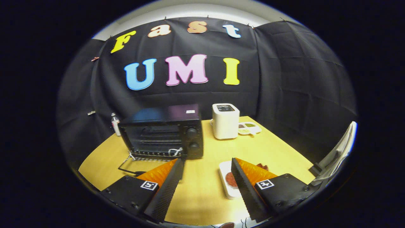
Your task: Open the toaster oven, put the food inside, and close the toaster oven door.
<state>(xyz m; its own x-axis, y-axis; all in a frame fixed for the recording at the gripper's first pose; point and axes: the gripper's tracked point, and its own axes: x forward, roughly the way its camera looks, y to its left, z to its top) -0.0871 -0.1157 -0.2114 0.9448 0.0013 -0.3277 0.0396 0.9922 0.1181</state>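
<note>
A black toaster oven (164, 131) stands on the yellow table (202, 190), beyond my left finger. Its glass door (144, 163) lies folded down flat toward me, and the dark cavity with a wire rack shows behind it. A white plate (227, 182) holding a reddish-brown piece of food (231, 180) rests just ahead of my right finger, which partly covers it. My gripper (207, 164) hovers above the table, open, with nothing but bare tabletop between its black fingers.
A white pop-up toaster (225, 121) stands to the right of the oven, with a small white dish of green and brown items (250, 127) beside it. A small bottle (115, 124) sits left of the oven. A folded white and grey object (335, 158) leans at the table's right edge.
</note>
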